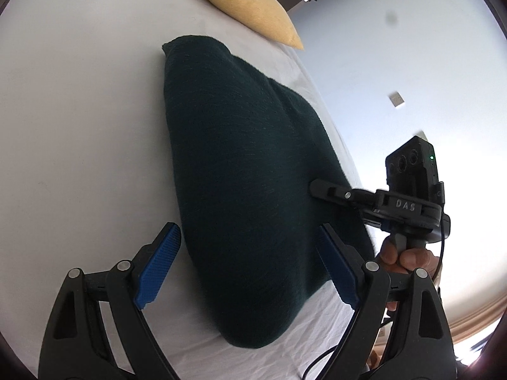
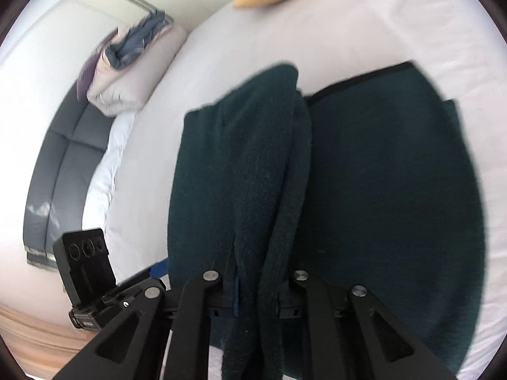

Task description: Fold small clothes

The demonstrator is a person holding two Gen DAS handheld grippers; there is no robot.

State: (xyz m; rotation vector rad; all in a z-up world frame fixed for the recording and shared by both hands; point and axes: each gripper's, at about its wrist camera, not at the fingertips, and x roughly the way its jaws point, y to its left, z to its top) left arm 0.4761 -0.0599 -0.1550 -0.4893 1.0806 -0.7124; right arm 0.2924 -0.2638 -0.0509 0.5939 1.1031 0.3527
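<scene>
On the white bed [image 1: 79, 110] lay a dark green garment [image 1: 240, 174], half folded. The right tool [image 2: 253, 288] gripped one flap mid-fold; the left tool [image 1: 244, 262] gaped wide, empty.

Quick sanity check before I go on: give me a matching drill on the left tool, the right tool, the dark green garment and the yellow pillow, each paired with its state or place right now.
Things:
1. left tool
2. right tool
3. dark green garment
4. yellow pillow

States or places:
A. at the far end of the bed
B. open, with nothing between its blue pads
C. spread on the white sheet, one part lifted
D. shut on a bunch of fabric

Pairs: 1-B, 2-D, 3-C, 4-A
</scene>
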